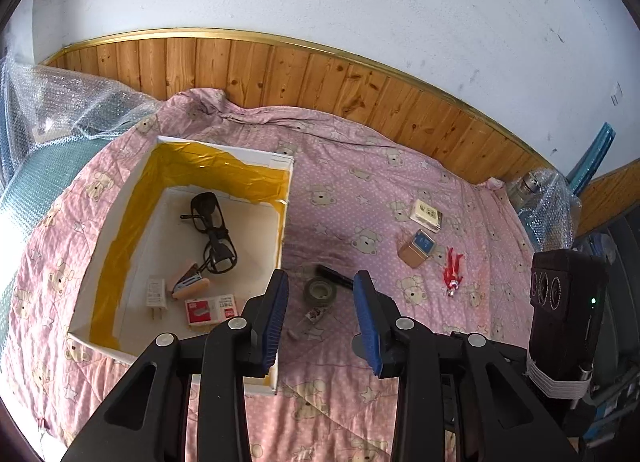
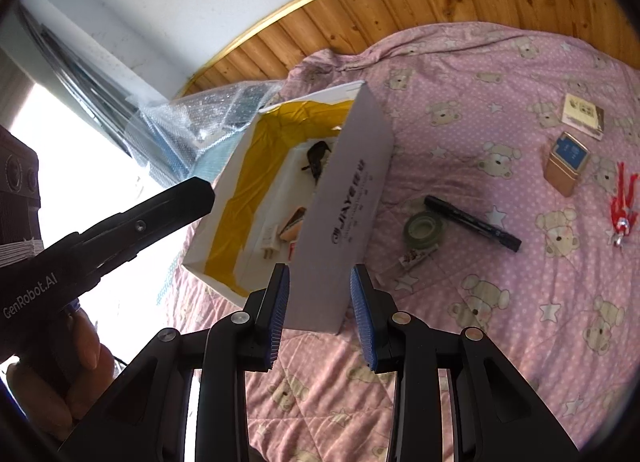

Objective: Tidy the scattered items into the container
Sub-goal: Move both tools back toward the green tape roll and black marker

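A white box (image 1: 100,246) lined with yellow tape sits on the pink bedspread and holds black glasses (image 1: 212,230), a plug (image 1: 155,294), a stapler (image 1: 188,284) and a red-white packet (image 1: 210,308). To its right lie a tape roll (image 1: 320,292), a black marker (image 1: 336,274), a brown-blue box (image 1: 416,248), a cream box (image 1: 426,214) and a red toy (image 1: 452,268). My left gripper (image 1: 320,306) hangs open above the tape roll. My right gripper (image 2: 320,302) is open, hovering by the white box's (image 2: 348,202) near corner. In the right wrist view the tape roll (image 2: 424,228) and marker (image 2: 472,222) lie ahead to the right.
Bubble wrap (image 1: 60,110) is piled at the bed's far left, and more wraps a metal object (image 1: 544,198) at the right. Wood panelling (image 1: 320,74) runs behind the bed. A small wrapper (image 1: 314,315) lies near the tape roll. A hand (image 2: 80,366) holds the left gripper's handle.
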Action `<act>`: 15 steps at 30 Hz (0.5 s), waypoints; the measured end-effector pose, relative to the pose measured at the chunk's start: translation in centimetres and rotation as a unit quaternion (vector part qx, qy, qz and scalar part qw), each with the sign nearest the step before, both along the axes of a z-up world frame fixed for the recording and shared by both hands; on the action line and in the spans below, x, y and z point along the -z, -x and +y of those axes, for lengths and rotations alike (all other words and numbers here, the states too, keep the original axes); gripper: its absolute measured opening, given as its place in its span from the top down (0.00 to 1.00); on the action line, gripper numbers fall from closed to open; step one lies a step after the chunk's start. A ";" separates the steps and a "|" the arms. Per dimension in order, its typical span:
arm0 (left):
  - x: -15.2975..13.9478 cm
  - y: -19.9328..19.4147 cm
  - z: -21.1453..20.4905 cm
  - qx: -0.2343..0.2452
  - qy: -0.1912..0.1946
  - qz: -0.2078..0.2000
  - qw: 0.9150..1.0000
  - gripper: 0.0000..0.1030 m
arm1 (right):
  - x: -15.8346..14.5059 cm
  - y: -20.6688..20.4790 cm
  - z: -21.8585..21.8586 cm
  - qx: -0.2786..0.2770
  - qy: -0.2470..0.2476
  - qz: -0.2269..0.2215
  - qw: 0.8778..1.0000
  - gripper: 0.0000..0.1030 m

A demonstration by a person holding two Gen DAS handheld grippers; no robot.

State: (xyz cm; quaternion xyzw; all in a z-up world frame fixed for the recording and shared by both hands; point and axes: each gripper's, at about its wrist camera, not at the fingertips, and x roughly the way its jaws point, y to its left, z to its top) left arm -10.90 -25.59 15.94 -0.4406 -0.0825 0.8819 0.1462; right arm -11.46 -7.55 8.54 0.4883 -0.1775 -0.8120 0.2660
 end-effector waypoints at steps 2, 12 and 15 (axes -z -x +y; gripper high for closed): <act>0.4 0.0 1.4 0.012 0.001 -0.005 1.000 0.65 | 1.0 0.2 1.6 0.015 0.000 -0.011 1.000 0.65; 3.3 0.8 6.8 0.054 0.019 -0.035 0.998 0.65 | 4.1 0.4 6.1 0.050 0.011 -0.037 0.998 0.65; 4.7 1.0 7.9 0.067 0.031 -0.046 0.996 0.63 | 4.9 0.7 6.9 0.058 0.014 -0.044 0.997 0.65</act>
